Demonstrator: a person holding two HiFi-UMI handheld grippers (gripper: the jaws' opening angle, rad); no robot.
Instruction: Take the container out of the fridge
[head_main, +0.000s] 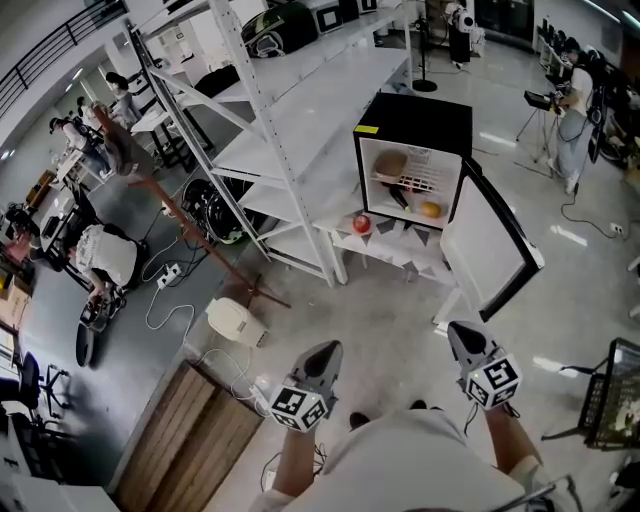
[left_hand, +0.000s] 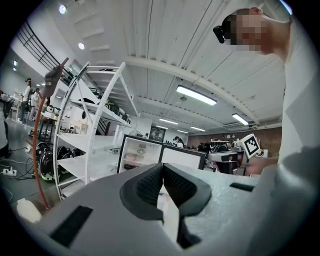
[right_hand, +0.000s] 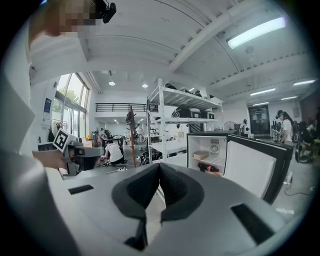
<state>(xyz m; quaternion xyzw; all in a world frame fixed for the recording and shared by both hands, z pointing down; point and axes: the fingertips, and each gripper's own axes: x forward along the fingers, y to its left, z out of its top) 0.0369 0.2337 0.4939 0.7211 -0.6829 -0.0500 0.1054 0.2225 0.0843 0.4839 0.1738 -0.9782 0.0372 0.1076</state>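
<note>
the container (head_main: 390, 164), a tan tub, sits on the upper shelf of the fridge (head_main: 415, 118), toward that shelf's left end, with nothing touching it. just below it lies a dark bottle (head_main: 399, 193), and toward the right end of the lower level rests an orange-yellow item (head_main: 430, 209) that is too small to name. the fridge door (head_main: 488, 248) is swung wide to the right, so the opening is already clear. the fridge stands on a low white bench (head_main: 400, 258), and a red fruit (head_main: 362, 223) lies near the bench's left edge, outside the fridge. both grippers are well apart from all this, low in the head view, close to the person's body. the left gripper (head_main: 327, 349) has its jaws pressed together with nothing between them, and the right gripper (head_main: 461, 331) is likewise closed and empty. judging by this, the task has barely begun: the door is open, but the approach, the opening of a gripper, the grasp and the lifting out are all left to do. the container's lid, its exact shape and any good place to grip cannot be made out at this range. in the gripper views each gripper's own body blocks the lower half, and the person's torso cuts off the bottom edge of the head view.
</note>
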